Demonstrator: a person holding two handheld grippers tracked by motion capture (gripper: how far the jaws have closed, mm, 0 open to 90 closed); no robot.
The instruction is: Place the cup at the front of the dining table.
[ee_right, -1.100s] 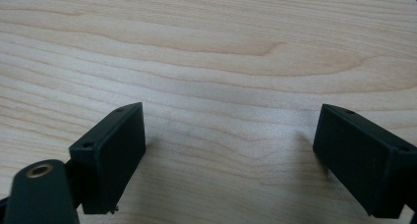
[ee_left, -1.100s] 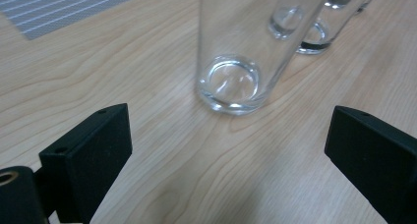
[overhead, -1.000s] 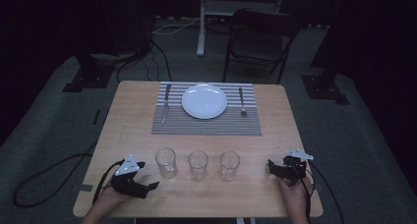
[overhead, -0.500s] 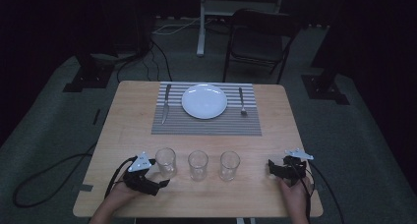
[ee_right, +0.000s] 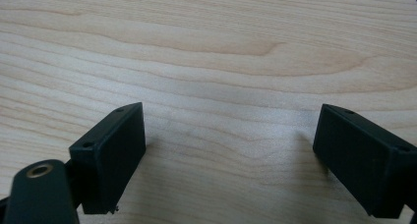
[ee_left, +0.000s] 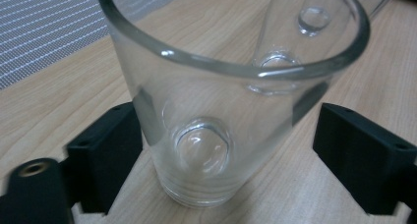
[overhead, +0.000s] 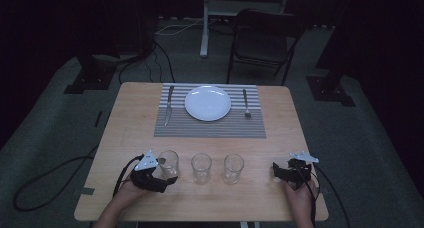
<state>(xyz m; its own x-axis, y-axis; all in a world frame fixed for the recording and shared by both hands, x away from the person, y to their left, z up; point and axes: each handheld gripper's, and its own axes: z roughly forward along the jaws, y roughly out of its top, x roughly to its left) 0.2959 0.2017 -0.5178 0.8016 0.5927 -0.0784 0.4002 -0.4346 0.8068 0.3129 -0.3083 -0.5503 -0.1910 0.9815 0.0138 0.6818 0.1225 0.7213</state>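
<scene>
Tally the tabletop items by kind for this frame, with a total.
Glasses: 3, left glass, middle glass, right glass
Plate: 1
Knife: 1
Fork: 1
Placemat: 1
Total: 7

I work in what looks like a recording studio or lab, dim and dark-walled. My wooden table (overhead: 150,118) stands alone on grey carpet (overhead: 60,133), with black stand bases (overhead: 82,80) at its corners, cables (overhead: 165,58) trailing across the floor and a folding chair (overhead: 262,38) behind. A staged place setting lies on a striped placemat (overhead: 210,125).
</scene>
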